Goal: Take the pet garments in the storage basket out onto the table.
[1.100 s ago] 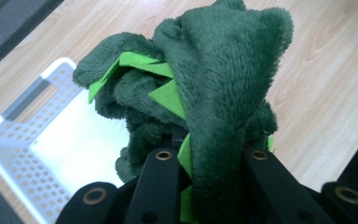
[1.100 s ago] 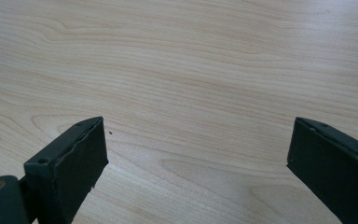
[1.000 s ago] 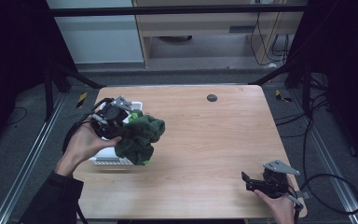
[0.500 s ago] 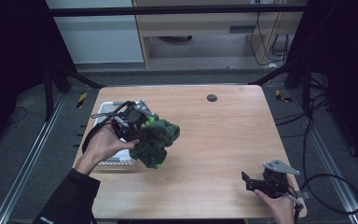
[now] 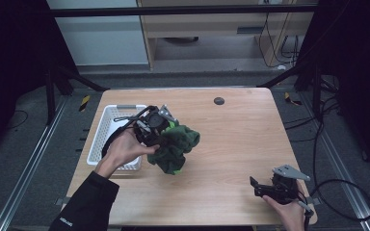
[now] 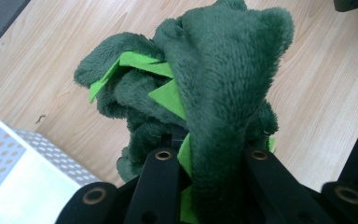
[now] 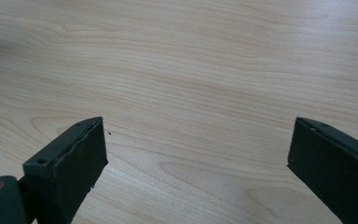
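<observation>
**Plush out of basket, mid-carry over table**

L gripper (image 5: 166,126) has jaws clamped on a fold of the dark green plush toy (image 5: 174,148); toy hangs just right of the white basket (image 5: 107,139), over the wood table (image 5: 231,144), looks clear of the basket. Can't tell if its bottom touches the tabletop. R gripper (image 5: 256,186) sits low at near-right corner, jaws spread wide, nothing between them, well apart from toy.

Progress (judgement): pick done, toy lifted out/away from basket; left = set it down on table and let go. R hand idle so far.

View diffs: left gripper view gives the grip detail, fabric pinched btwn jaws, light green felt bits (image 6: 137,63), basket corner (image 6: 23,158) beside. High view gives layout, both hands, basket pos. Right gripper view: bare wood (image 7: 191,79) ahead btwn its wide jaws.
</observation>
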`<state>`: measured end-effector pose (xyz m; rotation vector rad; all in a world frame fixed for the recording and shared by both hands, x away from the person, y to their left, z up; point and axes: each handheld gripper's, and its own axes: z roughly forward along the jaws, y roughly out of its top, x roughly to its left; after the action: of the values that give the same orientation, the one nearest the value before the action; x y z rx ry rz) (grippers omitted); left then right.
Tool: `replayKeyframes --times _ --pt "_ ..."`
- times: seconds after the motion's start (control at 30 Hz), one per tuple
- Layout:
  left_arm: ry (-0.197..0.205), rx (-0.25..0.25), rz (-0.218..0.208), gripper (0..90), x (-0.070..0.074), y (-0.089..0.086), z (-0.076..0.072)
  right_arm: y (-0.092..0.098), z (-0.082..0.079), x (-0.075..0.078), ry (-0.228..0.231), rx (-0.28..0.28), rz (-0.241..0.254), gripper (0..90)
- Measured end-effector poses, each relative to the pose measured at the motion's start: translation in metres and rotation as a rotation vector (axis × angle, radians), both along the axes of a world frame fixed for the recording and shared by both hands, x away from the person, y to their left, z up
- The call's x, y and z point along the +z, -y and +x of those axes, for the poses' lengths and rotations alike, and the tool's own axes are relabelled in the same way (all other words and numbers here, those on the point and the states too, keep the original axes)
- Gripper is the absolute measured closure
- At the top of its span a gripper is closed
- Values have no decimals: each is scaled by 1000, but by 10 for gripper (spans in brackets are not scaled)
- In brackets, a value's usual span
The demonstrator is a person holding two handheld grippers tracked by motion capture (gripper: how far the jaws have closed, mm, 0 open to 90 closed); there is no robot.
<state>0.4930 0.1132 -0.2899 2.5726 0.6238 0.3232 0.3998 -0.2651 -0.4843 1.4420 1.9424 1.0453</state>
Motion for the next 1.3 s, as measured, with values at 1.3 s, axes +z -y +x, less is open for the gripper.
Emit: replayKeyframes --times 1.3 --pt "-97 -79 51 812 -68 61 17 2 1 0 6 0 4 43"
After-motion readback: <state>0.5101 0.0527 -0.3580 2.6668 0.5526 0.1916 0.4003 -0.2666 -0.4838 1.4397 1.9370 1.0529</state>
